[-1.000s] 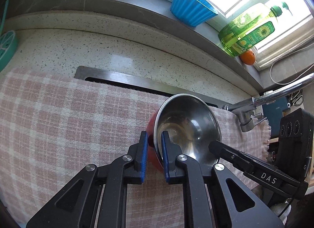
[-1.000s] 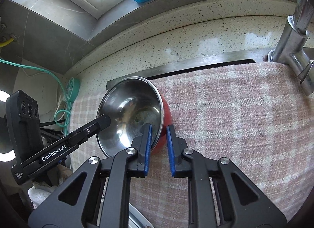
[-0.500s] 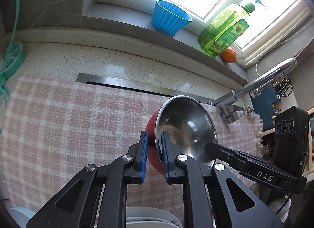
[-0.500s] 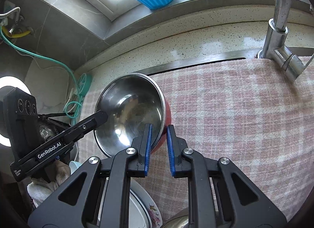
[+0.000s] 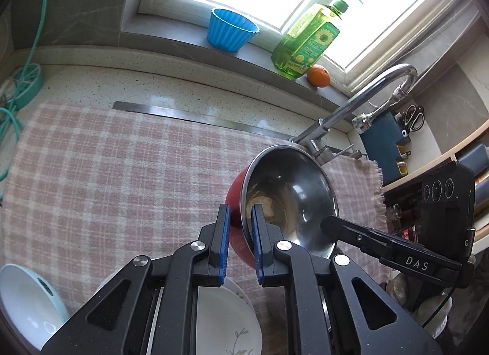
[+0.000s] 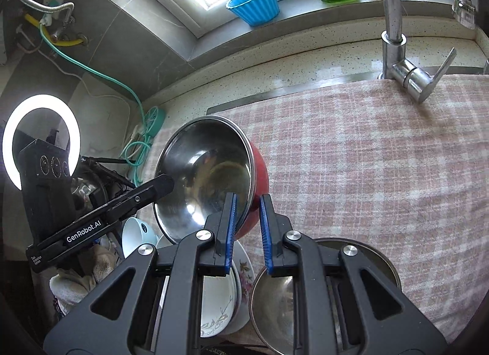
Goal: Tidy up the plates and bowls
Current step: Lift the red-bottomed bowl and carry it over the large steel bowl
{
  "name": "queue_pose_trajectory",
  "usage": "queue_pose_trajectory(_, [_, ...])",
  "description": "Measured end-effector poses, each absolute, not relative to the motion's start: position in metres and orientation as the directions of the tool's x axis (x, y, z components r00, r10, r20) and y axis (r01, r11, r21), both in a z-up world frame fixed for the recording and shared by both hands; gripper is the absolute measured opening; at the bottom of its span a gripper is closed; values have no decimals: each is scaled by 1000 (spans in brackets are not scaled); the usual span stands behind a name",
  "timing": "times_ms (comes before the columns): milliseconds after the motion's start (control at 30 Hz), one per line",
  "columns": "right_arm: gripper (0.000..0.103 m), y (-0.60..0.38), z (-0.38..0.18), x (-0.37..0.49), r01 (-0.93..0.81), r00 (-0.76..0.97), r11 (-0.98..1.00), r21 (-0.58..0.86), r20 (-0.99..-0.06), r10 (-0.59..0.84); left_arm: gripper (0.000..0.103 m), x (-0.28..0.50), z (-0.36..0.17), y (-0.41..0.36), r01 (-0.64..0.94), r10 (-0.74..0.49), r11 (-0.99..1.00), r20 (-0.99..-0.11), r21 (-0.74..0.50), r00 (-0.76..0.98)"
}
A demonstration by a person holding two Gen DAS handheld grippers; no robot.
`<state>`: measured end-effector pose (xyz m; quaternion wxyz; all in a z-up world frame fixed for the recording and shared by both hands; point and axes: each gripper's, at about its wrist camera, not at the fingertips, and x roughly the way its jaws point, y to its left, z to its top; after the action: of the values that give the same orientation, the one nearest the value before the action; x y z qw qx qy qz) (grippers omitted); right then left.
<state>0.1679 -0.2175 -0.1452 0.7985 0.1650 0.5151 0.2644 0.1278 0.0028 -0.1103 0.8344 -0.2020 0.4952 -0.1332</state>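
A steel bowl (image 5: 293, 196) with a red outside hangs tilted above the pink checked cloth (image 5: 116, 177) on the tabletop. The left hand-held gripper (image 5: 240, 245) pinches its near rim, one blue pad inside, one on the red wall. The right hand-held gripper (image 6: 247, 229) pinches the opposite rim the same way. Below lie white floral plates (image 6: 220, 303), a second steel bowl (image 6: 275, 300) and a pale blue bowl (image 5: 27, 297).
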Motion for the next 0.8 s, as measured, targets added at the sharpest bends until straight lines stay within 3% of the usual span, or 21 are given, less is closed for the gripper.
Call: queue_pose_trajectory(800, [16, -296, -162, 89, -149, 348, 841, 520, -768, 537, 12, 76, -122, -72, 154, -506, 861, -786, -485, 356])
